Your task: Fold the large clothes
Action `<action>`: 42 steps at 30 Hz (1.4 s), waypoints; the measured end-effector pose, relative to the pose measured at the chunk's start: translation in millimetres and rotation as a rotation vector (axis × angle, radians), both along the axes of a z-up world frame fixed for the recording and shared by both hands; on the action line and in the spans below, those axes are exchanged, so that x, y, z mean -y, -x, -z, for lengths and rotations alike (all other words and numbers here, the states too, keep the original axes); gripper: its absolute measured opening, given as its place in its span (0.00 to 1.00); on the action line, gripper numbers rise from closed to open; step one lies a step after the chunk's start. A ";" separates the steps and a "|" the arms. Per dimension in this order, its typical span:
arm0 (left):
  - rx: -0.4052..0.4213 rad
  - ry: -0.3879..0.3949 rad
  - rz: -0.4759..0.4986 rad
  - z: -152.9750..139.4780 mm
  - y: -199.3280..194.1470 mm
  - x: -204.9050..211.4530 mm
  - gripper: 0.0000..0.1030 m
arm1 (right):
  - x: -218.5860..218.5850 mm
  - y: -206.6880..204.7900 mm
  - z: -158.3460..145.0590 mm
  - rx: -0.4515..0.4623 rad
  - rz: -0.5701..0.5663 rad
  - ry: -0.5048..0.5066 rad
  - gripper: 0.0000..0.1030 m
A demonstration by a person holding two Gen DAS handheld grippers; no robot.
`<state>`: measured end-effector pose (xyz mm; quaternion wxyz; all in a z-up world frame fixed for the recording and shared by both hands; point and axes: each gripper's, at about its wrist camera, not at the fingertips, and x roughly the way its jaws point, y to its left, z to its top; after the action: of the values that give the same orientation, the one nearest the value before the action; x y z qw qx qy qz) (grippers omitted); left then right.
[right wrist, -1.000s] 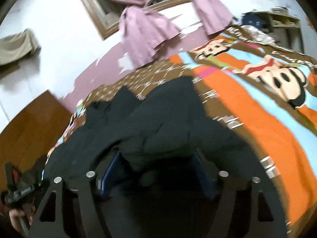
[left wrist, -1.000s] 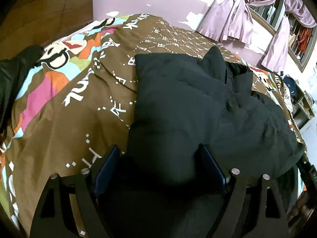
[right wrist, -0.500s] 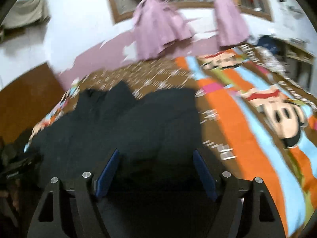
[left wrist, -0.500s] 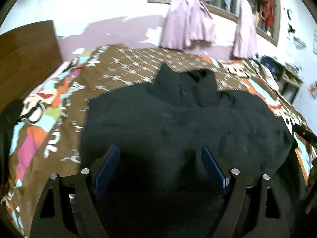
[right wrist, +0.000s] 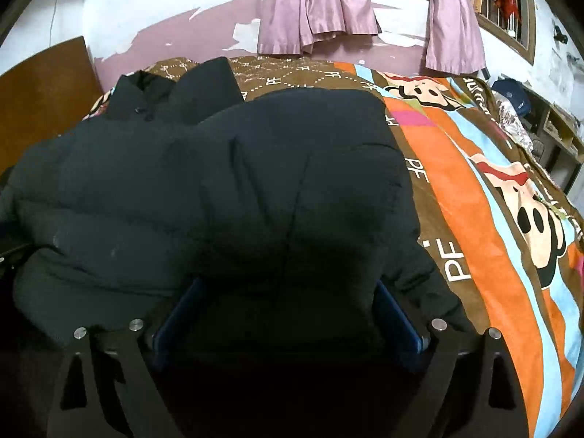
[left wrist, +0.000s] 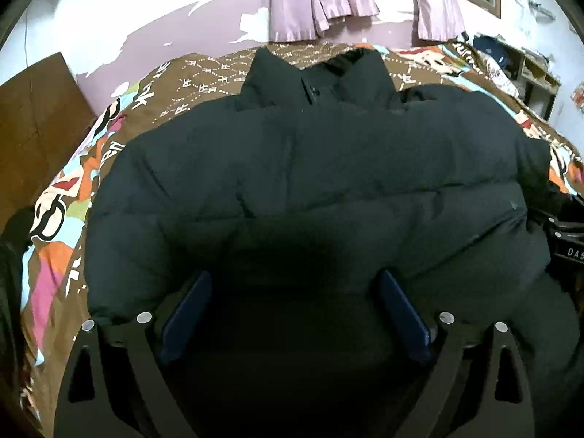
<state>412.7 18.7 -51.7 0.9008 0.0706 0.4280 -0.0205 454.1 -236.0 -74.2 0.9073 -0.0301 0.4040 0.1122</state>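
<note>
On the bed (right wrist: 485,226), a brown, orange and blue cartoon blanket, lies the black jacket (left wrist: 310,168), puffy, collar at 12 o'clock toward the wall (left wrist: 146,11). Pink curtains (right wrist: 314,3) hang at 12, wooden headboard (left wrist: 33,120) at 9, shelves (right wrist: 554,124) at 2. Bare blanket runs from 1 to 4 in the right view; a narrower strip shows from 8 to 10 in the left. Left gripper (left wrist: 294,284): jaws wide and opening, jacket bulk between them, pads not clearly pressing. Right gripper (right wrist: 288,288): the same, opening over the jacket's near fold.
</note>
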 end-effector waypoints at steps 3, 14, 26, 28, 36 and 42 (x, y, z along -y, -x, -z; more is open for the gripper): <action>-0.008 -0.009 -0.004 7.2 -2.0 -1.0 0.89 | -1.2 2.9 -0.2 0.011 0.002 0.008 0.90; 0.045 0.056 0.006 -0.3 8.9 -9.8 0.90 | 15.2 24.3 -27.8 0.138 0.005 -0.099 0.90; 0.191 0.283 -0.103 -80.5 -62.7 -55.2 0.90 | 2.4 -103.2 -105.3 0.199 -0.182 -0.290 0.93; 0.180 0.293 -0.120 -86.7 -92.3 -58.5 0.90 | -11.9 -140.2 -103.6 0.131 -0.187 -0.345 0.93; 0.078 0.407 -0.297 -82.0 -204.8 -71.9 0.90 | -36.2 -189.2 -81.4 0.031 -0.155 -0.435 0.93; -0.006 0.354 -0.257 -68.9 -235.0 -52.9 0.35 | -40.0 -198.1 -66.5 -0.002 -0.140 -0.459 0.91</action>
<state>647.7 71.6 17.2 0.8930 -0.1439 0.4260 0.0193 652.1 -196.0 -7.7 0.8801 0.1488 0.3656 0.2638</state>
